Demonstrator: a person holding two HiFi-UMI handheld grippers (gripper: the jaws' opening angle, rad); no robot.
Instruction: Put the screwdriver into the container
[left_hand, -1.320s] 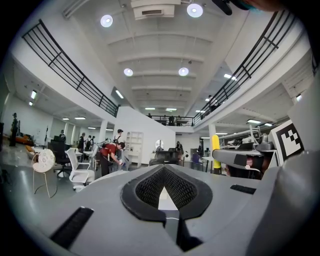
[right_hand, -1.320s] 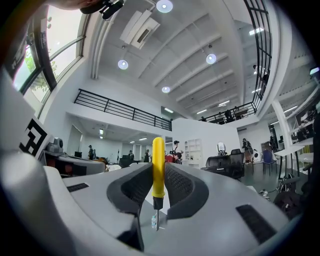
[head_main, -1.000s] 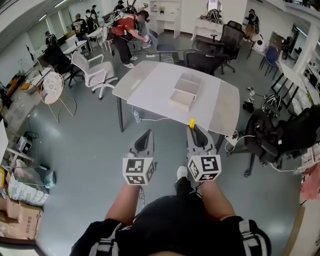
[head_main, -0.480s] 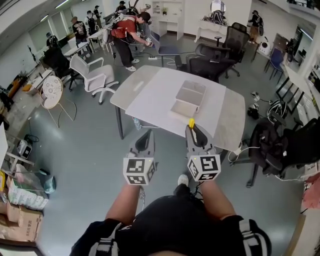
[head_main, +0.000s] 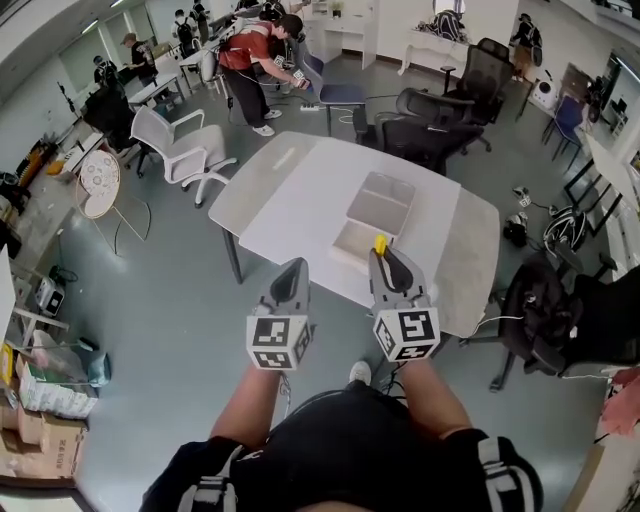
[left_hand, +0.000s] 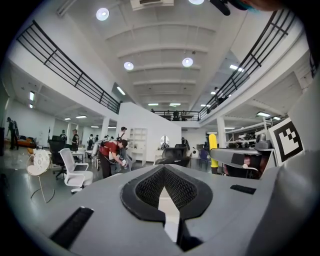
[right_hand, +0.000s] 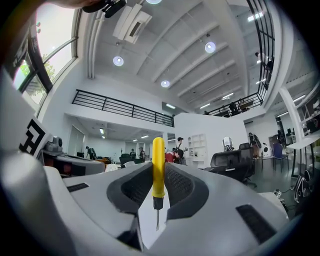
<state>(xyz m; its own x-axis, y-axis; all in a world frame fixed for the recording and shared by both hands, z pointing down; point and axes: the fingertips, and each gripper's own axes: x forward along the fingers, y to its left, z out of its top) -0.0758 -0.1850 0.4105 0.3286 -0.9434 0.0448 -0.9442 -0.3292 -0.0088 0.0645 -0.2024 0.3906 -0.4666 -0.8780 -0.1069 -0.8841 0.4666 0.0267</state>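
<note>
Ahead, container (head_main: 382, 195) on table (head_main: 290, 200), chairs (head_main: 425, 135) beyond; right gripper (head_main: 386, 258) holds screwdriver (right_hand: 158, 167)

The person is holding both grippers out ahead, side by side and pointing forward, with the bare left forearm (head_main: 252, 400) and right forearm (head_main: 437, 392) extending from the body. The left gripper (head_main: 292, 268) is pressing its jaws together. The right gripper (head_main: 381, 256) is clamping a screwdriver (right_hand: 158, 167), its yellow handle poking past the jaw tips
</note>
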